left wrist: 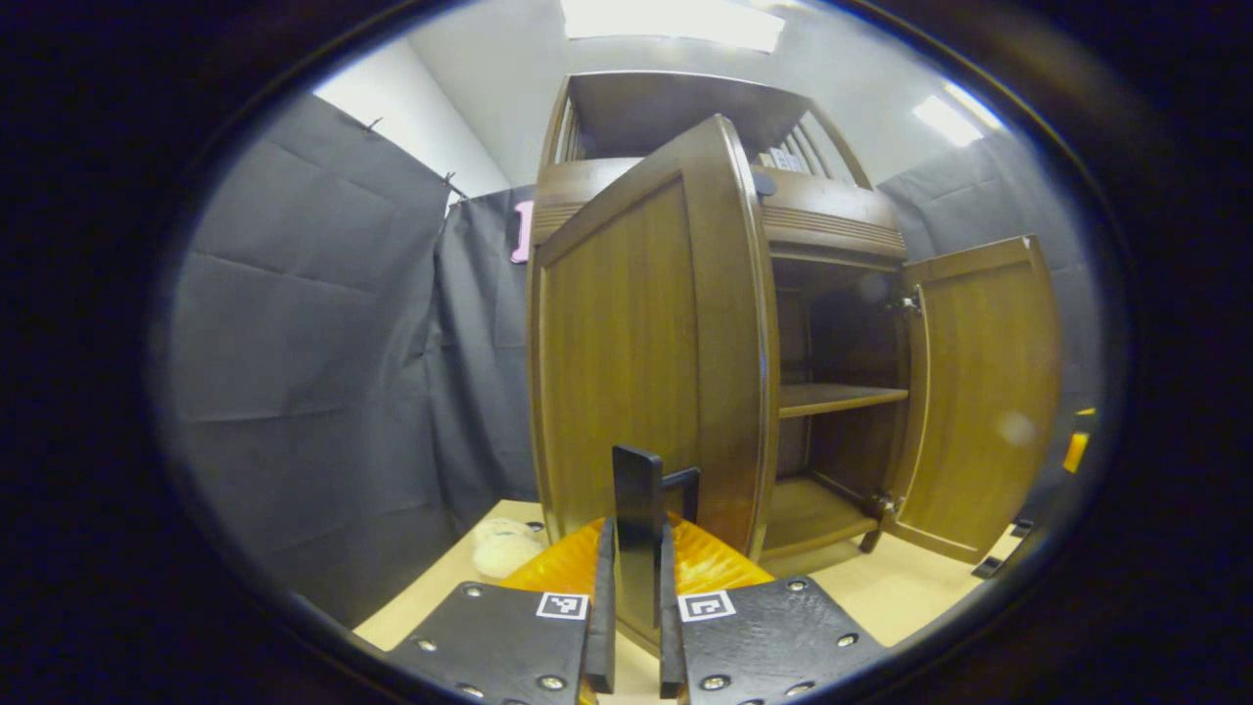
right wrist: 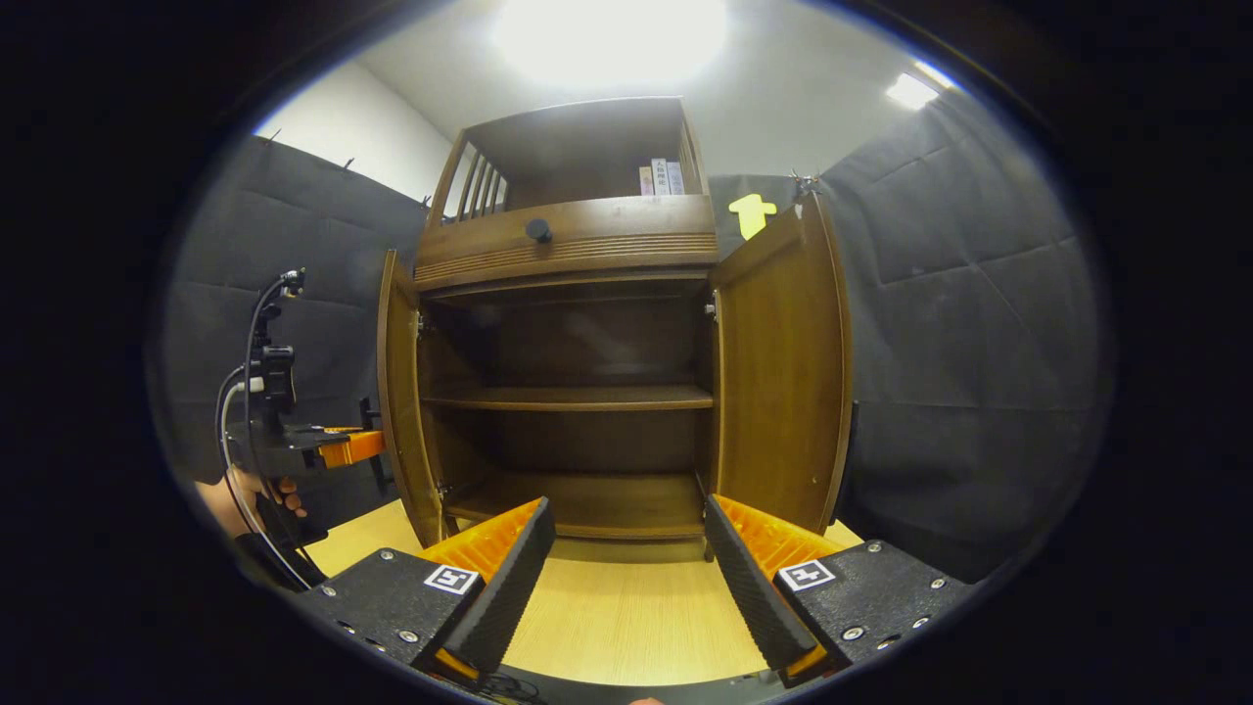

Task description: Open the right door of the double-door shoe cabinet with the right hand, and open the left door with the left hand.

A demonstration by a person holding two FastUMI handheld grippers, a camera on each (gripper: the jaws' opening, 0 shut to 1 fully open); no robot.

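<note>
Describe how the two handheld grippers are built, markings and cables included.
Each gripper has two black plates studded with screws, each carrying a small square black-and-white tag, over ribbed orange bodies: the left gripper and the right gripper match. Seen from the right gripper view, the left gripper carries a black upright mount with cables looping down, gripped by a hand.

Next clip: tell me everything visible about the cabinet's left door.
The left door is a brown, wood-looking framed panel with a slightly arched top, hinged on its outer edge and swung wide open, upright. A dark bar handle sits on its front. The left tongs are closed on that handle, both fingers pressing it.
</note>
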